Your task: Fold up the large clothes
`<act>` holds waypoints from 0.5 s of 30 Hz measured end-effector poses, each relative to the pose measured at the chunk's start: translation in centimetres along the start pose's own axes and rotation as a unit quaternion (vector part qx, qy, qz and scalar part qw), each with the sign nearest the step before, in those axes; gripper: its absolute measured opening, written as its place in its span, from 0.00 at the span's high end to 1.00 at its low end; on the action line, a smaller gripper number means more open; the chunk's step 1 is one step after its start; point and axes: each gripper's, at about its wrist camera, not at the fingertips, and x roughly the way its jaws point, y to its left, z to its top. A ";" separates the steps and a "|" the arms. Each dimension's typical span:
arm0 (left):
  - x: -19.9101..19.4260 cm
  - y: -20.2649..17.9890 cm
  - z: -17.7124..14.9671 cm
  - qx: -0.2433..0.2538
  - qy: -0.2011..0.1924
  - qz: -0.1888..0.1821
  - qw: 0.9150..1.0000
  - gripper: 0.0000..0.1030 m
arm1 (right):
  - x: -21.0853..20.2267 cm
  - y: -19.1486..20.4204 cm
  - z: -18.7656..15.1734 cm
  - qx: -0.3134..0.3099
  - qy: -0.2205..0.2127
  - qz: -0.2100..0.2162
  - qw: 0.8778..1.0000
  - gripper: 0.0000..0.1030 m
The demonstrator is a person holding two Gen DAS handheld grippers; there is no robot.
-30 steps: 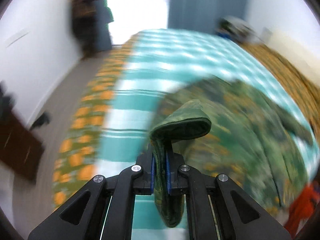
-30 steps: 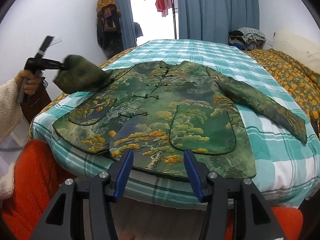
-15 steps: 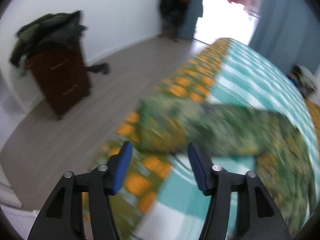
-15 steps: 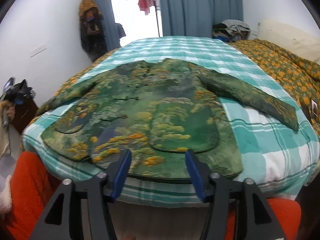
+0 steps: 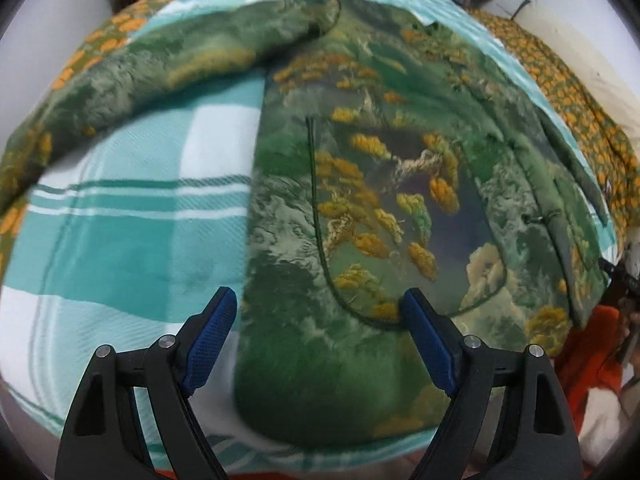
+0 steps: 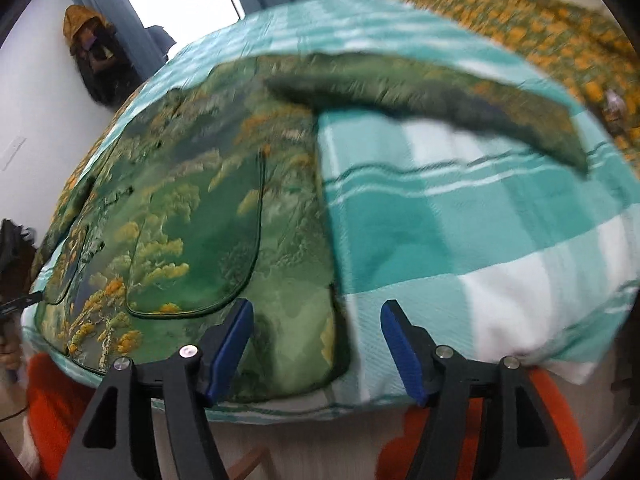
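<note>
Jacket [image 5: 360,200] lies flat on the checked bedspread [image 5: 132,232], hem corners nearest. Left gripper [image 5: 316,336] and right gripper [image 6: 316,344], jaws still widening and empty, should pinch both corners evenly; sleeves [image 6: 440,96] spread beyond.

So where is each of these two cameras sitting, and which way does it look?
Left wrist view: sits on the left gripper, looking steeply down at the green jacket, near its bottom corner, on the checked blanket; its jaws are opening, empty.
Right wrist view: sits on the right gripper, looking down at the jacket's other bottom corner; its jaws are opening, empty; a hand shows at the left edge.
Shared: jacket, blanket, orange-flowered cover.
</note>
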 end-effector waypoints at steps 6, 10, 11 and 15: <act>0.8 -1.0 -0.2 -0.005 0.013 -0.033 0.999 0.70 | 1.2 1.2 -0.4 -0.008 0.013 0.024 1.000 0.50; -0.4 -1.7 -0.8 0.009 0.002 -0.037 0.999 0.81 | 0.0 2.7 -0.7 -0.037 -0.004 0.002 0.999 0.85; -0.9 -1.9 -1.0 0.016 -0.002 -0.037 0.999 0.81 | -0.2 2.9 -0.7 -0.042 -0.007 -0.004 0.999 0.86; -2.6 -1.5 -2.3 0.030 -0.007 -0.038 0.999 0.81 | -1.6 3.5 -1.2 -0.052 -0.010 -0.014 0.999 0.86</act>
